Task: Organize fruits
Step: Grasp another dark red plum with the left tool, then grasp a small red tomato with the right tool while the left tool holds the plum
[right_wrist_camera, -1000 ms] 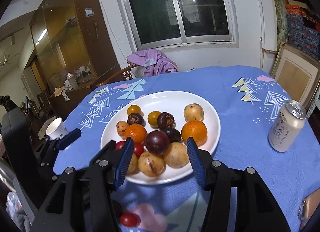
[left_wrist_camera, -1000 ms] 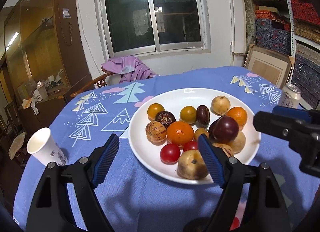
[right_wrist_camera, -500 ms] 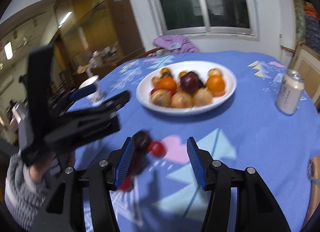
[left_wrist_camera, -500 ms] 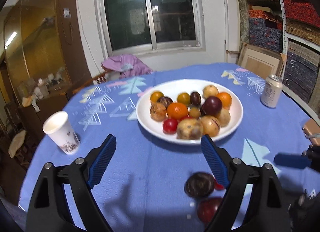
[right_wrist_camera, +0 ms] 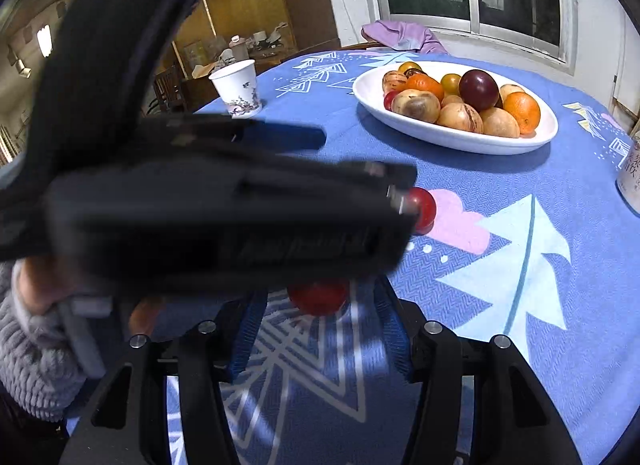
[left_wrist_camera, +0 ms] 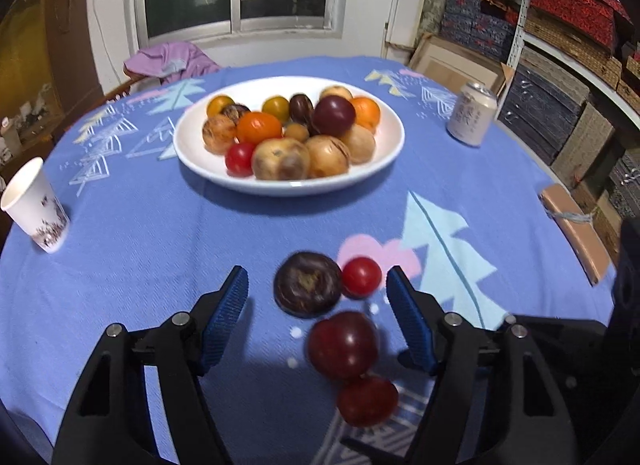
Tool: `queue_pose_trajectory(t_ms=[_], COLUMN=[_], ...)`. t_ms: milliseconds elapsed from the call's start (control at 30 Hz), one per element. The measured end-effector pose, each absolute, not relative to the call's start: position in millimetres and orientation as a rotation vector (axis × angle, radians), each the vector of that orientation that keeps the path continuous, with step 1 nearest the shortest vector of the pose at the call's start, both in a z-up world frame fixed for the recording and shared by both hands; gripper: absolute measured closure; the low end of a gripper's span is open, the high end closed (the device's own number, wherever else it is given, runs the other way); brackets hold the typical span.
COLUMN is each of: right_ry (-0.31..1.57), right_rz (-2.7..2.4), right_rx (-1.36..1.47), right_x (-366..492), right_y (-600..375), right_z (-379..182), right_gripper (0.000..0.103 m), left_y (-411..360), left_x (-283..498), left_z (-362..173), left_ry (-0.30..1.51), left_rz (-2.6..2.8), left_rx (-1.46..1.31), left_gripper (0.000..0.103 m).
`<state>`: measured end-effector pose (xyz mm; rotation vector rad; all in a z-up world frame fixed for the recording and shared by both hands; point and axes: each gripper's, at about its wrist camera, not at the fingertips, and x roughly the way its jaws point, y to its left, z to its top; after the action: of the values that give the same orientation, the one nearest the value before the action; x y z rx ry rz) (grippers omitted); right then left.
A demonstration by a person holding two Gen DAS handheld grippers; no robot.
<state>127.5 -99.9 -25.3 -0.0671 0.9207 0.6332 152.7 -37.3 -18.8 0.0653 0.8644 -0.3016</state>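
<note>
A white plate (left_wrist_camera: pixel 288 185) heaped with several fruits stands mid-table. Nearer the front, loose on the blue cloth, lie a dark purple passion fruit (left_wrist_camera: pixel 308 285), a small red tomato (left_wrist_camera: pixel 361 277), a dark red plum (left_wrist_camera: pixel 343 345) and a larger red tomato (left_wrist_camera: pixel 367 401). My left gripper (left_wrist_camera: pixel 318 305) hangs over them. Its jaws are closing, with the passion fruit and small tomato between the pads but untouched. In the right wrist view my right gripper (right_wrist_camera: pixel 320 325) is open just behind the red tomato (right_wrist_camera: pixel 318 299). The left gripper's body (right_wrist_camera: pixel 224 205) crosses that view and hides the other loose fruit.
A paper cup (left_wrist_camera: pixel 34 205) stands at the left table edge. A drink can (left_wrist_camera: pixel 472 113) stands right of the plate, and a brown flat object (left_wrist_camera: pixel 572 225) lies at the right edge. A hand in a grey sleeve (right_wrist_camera: pixel 32 345) holds the left gripper.
Both grippers have drawn back from the plate and tipped down towards the loose fruit near the front. The left jaws have narrowed. The left gripper now fills the right wrist view.
</note>
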Motion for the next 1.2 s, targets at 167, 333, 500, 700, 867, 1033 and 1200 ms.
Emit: queue_pose_trajectory(t_ms=[167,333,500,700,867,1033,1200], right_ry=[0.927,0.925,0.914,0.871,0.892,0.895,0.898], right_rz=[0.648,0.648,0.647,0.632,0.637,0.661,0.653], right_rx=[-0.058,-0.069,-0.052,-0.014,0.001,-0.034,-0.023], right_x=[124.6,120.6,113.9,109.0,115.8,110.9,111.0], right_y=[-98.5,-100.9,-113.5,-134.0,-142.7,-131.7,-135.6], right_z=[-28.6,-26.4,-19.0,-4.6,-8.0,-9.1,-9.5], right_gripper=[0.070,0.070,0.070,0.070,0.070,0.070,0.070], left_y=[-42.8,-46.0,-38.7,-22.4,-24.3,-36.5,-34.5], left_x=[151.5,152.3,149.3,149.4,151.1,142.4,145.2], left_z=[-30.9,-35.9,-30.2,-0.6,-5.9,-26.5,-35.8], left_ry=[0.924,0.934,0.925,0.857,0.921,0.926,0.897], left_rz=[-0.341,-0.350,-0.343,-0.331,-0.393,-0.354,-0.309], left_rx=[0.044,0.036,-0.002,-0.053,-0.054,0.031,0.055], left_gripper=[0.043,0.067,0.072,0.089,0.069,0.054,0.067])
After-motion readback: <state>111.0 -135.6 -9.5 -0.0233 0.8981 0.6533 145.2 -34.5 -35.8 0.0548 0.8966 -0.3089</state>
